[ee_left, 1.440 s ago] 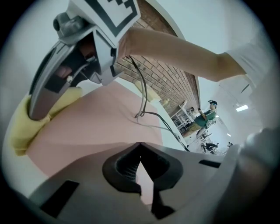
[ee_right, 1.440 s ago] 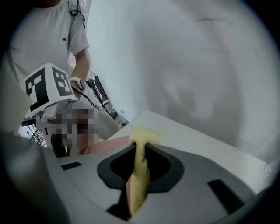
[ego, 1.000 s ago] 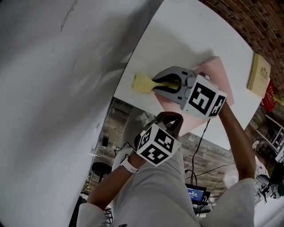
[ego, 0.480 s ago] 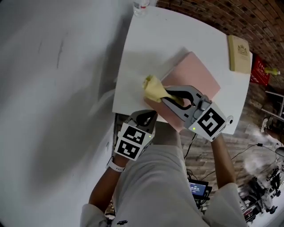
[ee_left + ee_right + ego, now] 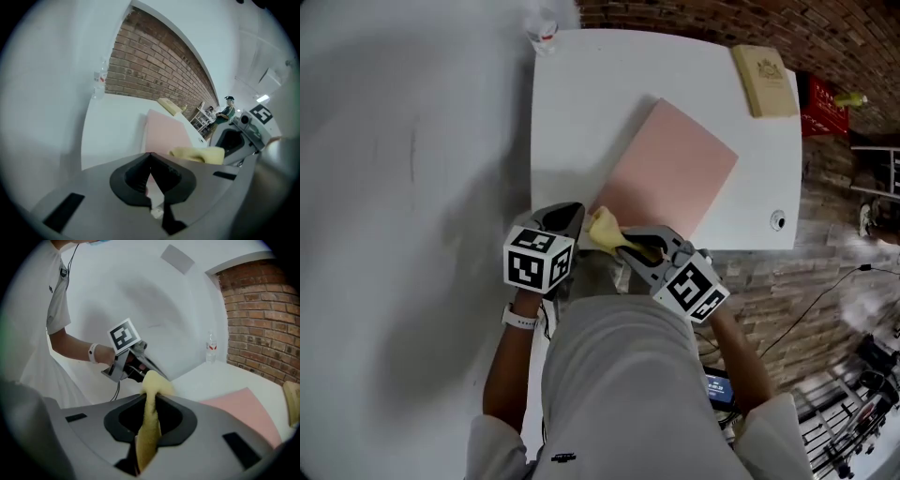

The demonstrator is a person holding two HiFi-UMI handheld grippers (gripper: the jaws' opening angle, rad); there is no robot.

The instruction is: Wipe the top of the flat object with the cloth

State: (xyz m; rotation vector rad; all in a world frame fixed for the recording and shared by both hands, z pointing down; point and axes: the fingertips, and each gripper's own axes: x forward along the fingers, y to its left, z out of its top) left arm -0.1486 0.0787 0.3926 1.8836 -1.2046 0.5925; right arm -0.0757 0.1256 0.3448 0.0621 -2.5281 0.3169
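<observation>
The flat object is a pink board point(image 5: 670, 169) lying at an angle on the white table point(image 5: 572, 112). My right gripper point(image 5: 617, 242) is shut on a yellow cloth point(image 5: 603, 229) at the board's near corner, by the table's front edge. In the right gripper view the cloth point(image 5: 149, 427) runs up between the shut jaws of the right gripper point(image 5: 151, 397), with the board point(image 5: 243, 408) off to the right. My left gripper point(image 5: 567, 217) hovers just left of the cloth, jaws shut on nothing. The left gripper view shows the left gripper point(image 5: 150, 154), the board point(image 5: 164, 133) and the cloth point(image 5: 197, 153).
A tan book point(image 5: 762, 80) lies at the table's far right corner. A clear bottle point(image 5: 542, 28) stands at the far left corner. A small round fitting point(image 5: 778, 221) sits near the right front edge. Cables and equipment lie on the floor to the right.
The right gripper has drawn the cloth back from beside the board's left edge to its near corner. The left gripper has come up close beside the cloth. My head view has swung round.
</observation>
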